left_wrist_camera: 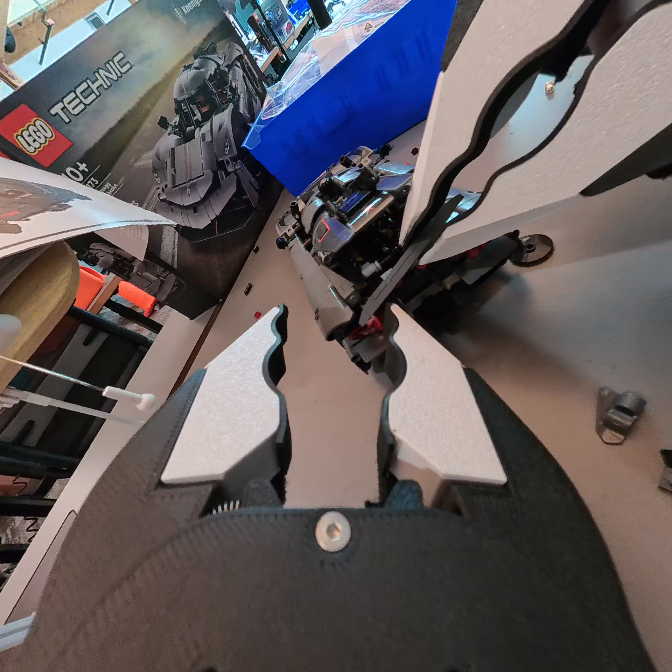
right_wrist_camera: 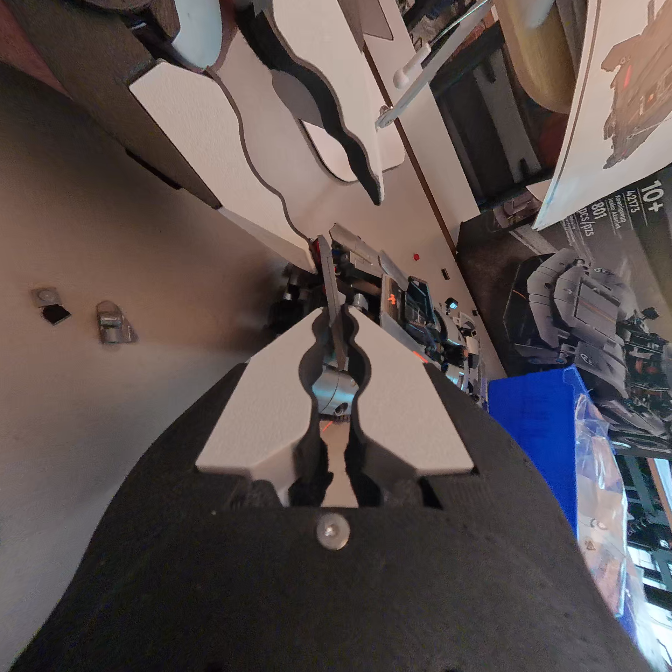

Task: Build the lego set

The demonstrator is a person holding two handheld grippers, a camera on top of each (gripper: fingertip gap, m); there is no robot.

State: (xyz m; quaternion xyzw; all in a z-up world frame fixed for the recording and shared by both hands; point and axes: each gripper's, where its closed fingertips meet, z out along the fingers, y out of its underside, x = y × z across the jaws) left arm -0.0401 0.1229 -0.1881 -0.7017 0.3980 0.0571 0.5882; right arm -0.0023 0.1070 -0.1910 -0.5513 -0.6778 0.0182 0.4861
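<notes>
Right wrist view shows the right claw (right_wrist_camera: 336, 327) clenched on a thin dark grey panel (right_wrist_camera: 331, 287) over the half-built lego car (right_wrist_camera: 411, 312) on the bench (right_wrist_camera: 109, 218). The left claw (left_wrist_camera: 336, 320) gapes, released, beside it. Pressing off-line could pop neighbouring pieces loose.

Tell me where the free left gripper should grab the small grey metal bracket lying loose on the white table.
Grip the small grey metal bracket across its raised rounded hump, coming straight down from above. Its flat base lies on the white table, so the sides give little edge; the hump is probably the only part standing proud. The left gripper is open and empty.
</notes>
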